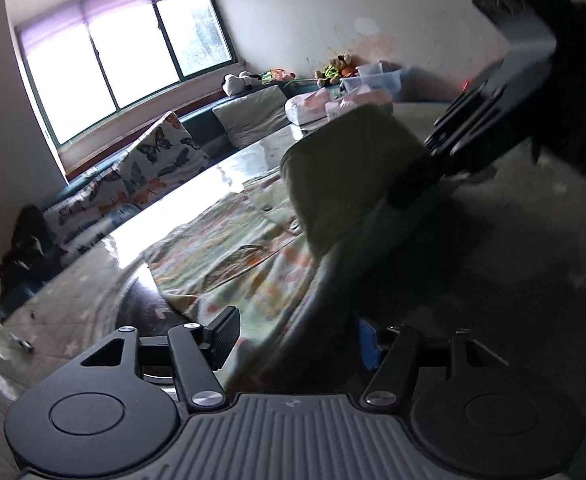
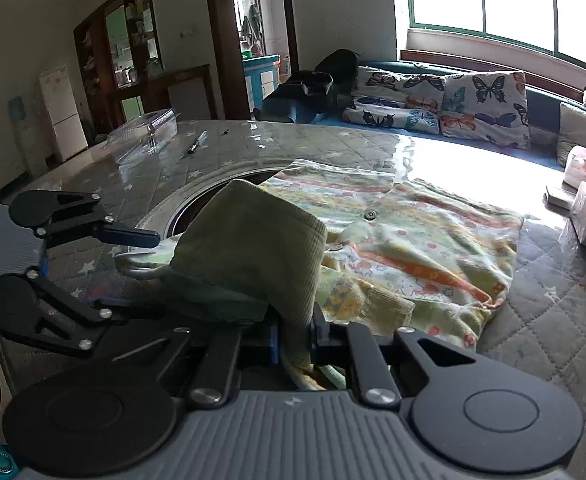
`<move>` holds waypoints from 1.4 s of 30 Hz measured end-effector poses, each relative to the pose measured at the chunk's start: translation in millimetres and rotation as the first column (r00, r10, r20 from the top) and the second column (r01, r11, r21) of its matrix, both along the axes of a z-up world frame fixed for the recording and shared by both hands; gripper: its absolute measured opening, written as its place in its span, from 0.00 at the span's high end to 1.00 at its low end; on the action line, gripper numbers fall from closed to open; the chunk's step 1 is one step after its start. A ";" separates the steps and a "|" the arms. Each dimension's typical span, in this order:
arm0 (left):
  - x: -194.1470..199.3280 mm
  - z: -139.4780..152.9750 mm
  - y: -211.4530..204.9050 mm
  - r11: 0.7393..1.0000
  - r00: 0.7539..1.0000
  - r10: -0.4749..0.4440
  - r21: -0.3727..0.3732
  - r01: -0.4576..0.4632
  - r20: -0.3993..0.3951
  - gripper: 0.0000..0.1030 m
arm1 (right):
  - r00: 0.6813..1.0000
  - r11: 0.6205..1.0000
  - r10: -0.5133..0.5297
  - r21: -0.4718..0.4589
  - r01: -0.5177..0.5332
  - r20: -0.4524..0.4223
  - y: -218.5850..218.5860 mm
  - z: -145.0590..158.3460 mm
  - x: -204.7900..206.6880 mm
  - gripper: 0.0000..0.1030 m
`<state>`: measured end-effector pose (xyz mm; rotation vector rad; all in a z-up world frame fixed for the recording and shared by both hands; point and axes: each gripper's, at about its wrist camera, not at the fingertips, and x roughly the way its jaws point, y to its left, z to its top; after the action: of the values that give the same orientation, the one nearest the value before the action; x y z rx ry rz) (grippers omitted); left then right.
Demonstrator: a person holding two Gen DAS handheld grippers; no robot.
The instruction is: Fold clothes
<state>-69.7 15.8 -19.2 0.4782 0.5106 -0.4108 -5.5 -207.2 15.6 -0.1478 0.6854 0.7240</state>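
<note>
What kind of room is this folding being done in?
Most likely a home living room: a window bench with butterfly cushions, stuffed toys along the wall, a fridge beyond, and a quilted table holding the patterned garment.

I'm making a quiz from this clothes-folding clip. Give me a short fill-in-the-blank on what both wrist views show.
1. The right gripper is shut on the ____ cuff of the patterned garment.
2. The left gripper stands ____, its pads pressing on nothing.
3. The sofa cushions are printed with ____.
4. A clear plastic box lies near a ____ on the quilted table.

Missing words: green; open; butterflies; pen
</note>
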 end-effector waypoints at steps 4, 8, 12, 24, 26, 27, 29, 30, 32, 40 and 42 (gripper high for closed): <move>7.6 -5.9 3.0 1.000 1.000 0.017 0.025 -0.017 0.008 0.69 | 1.000 1.000 -0.015 0.013 0.015 0.010 -0.7 1.8 -5.4 0.90; 0.5 3.6 7.3 1.000 1.000 0.012 -0.020 -0.012 0.005 0.90 | 0.999 1.000 -0.020 0.022 0.020 0.034 -2.3 7.8 -11.0 0.92; -10.7 22.2 14.2 0.995 1.000 0.005 -0.099 -0.006 -0.014 0.94 | 0.999 0.999 0.013 0.031 -0.014 0.050 -7.7 23.3 -24.8 0.92; -83.1 73.0 26.5 0.964 0.992 -0.039 -0.264 0.004 -0.124 0.94 | 0.990 0.989 0.142 0.022 -0.143 0.024 -24.2 69.8 -82.6 0.92; -74.1 78.6 26.2 0.964 0.993 -0.033 -0.265 0.002 -0.111 0.94 | 0.991 0.991 0.132 0.014 -0.132 0.034 -20.8 75.4 -73.5 0.92; -66.5 81.6 26.8 0.962 0.994 -0.027 -0.271 -0.003 -0.107 0.94 | 0.991 0.992 0.126 0.012 -0.127 0.040 -19.1 78.1 -67.1 0.92; -48.9 87.2 28.7 0.958 0.994 -0.013 -0.287 -0.018 -0.107 0.94 | 0.992 0.993 0.117 0.009 -0.117 0.051 -16.8 83.8 -52.5 0.92; -39.2 89.8 29.7 0.955 0.994 -0.006 -0.296 -0.026 -0.108 0.94 | 0.992 0.994 0.111 0.010 -0.111 0.053 -15.5 87.3 -42.7 0.93; -20.1 92.7 31.9 0.952 0.995 0.006 -0.304 -0.038 -0.104 0.94 | 0.993 0.995 0.104 0.002 -0.104 0.063 -10.9 92.3 -22.0 0.92; 71.1 75.9 34.9 0.950 0.980 0.074 -0.284 -0.125 -0.185 0.94 | 0.996 0.995 0.082 -0.060 -0.080 0.032 18.7 79.4 66.4 0.92; 90.5 64.0 35.8 0.950 0.969 0.101 -0.267 -0.161 -0.224 0.94 | 0.997 0.995 0.073 -0.071 -0.072 0.007 25.9 69.7 83.1 0.92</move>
<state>20.7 51.6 44.8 0.1220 0.6706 -0.3997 77.6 -181.3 85.3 -0.2422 0.6998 0.7687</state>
